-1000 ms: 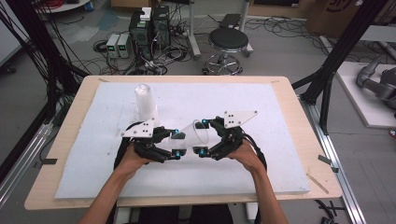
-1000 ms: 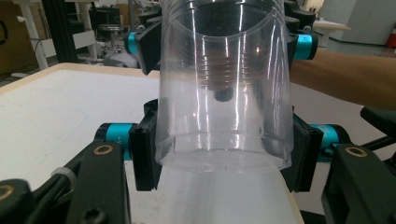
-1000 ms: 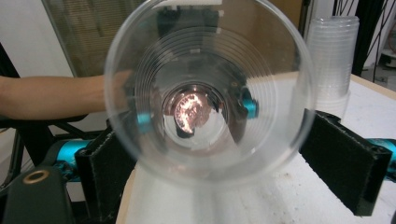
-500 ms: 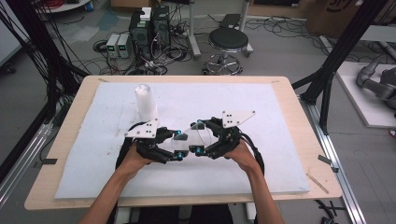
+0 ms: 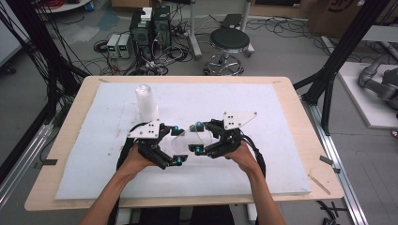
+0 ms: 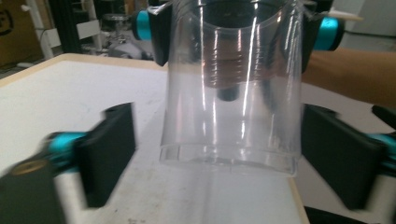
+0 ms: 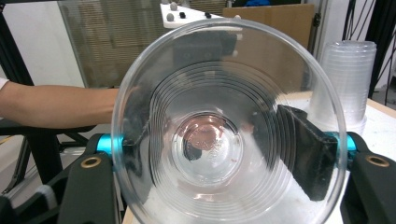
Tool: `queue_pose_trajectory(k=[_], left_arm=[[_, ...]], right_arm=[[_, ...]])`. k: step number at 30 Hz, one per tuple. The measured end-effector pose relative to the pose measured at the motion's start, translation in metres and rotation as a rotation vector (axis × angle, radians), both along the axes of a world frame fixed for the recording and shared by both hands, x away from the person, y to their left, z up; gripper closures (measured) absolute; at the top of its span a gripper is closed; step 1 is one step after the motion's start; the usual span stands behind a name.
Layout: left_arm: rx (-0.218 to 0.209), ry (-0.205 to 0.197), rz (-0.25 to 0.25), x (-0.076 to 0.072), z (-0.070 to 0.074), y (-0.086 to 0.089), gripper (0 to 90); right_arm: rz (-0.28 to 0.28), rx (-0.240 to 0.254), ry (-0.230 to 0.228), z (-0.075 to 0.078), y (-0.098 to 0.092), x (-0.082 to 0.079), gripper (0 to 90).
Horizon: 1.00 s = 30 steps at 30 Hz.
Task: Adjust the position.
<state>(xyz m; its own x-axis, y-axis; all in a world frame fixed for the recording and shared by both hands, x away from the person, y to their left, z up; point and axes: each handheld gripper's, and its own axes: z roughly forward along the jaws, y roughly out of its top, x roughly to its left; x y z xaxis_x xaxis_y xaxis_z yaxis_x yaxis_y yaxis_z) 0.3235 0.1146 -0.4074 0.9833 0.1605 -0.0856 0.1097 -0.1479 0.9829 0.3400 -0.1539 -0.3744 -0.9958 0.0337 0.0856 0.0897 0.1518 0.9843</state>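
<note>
Lying between both jaws, clear cup (image 5: 187,138)

stool (image 5: 229,41) on floor | computer towers (image 5: 151,23) | cardboard box (image 7: 271,18)

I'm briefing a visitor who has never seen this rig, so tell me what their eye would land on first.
First, the clear plastic cup lying sideways above the white foam mat, between the two hand-held grippers at the mat's near middle. The right gripper clamps it near the rim, its mouth facing that gripper's camera, while the left gripper stands open around its base end. Next, the upright stack of clear cups farther back on the left.
</note>
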Motion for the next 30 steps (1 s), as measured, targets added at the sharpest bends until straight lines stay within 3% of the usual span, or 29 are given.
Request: queue_pose_trajectory(k=[4,8,13,16,23,30], left_arm=[[0.029,-0.002,0.011,-0.002,0.001,0.003,5.8],[0.162,0.021,0.065,-0.005,0.002,0.013,5.7],[0.213,0.065,0.160,-0.010,-0.006,0.040,5.8],[0.240,0.095,0.216,-0.014,-0.014,0.058,5.8],[0.271,0.114,0.365,-0.023,-0.033,0.097,5.8],[0.258,0.110,0.520,-0.027,-0.047,0.119,5.8]], right_arm=[[-0.017,-0.022,0.001,-0.001,-0.001,0.001,33.5],[-0.048,-0.051,-0.003,0.000,-0.004,0.001,33.3],[-0.138,-0.194,0.003,0.003,-0.005,0.005,32.9],[-0.186,-0.254,0.022,0.005,-0.004,0.008,33.3],[-0.296,-0.438,0.060,0.014,-0.002,0.018,33.9],[-0.391,-0.607,0.060,0.018,0.003,0.028,34.3]])
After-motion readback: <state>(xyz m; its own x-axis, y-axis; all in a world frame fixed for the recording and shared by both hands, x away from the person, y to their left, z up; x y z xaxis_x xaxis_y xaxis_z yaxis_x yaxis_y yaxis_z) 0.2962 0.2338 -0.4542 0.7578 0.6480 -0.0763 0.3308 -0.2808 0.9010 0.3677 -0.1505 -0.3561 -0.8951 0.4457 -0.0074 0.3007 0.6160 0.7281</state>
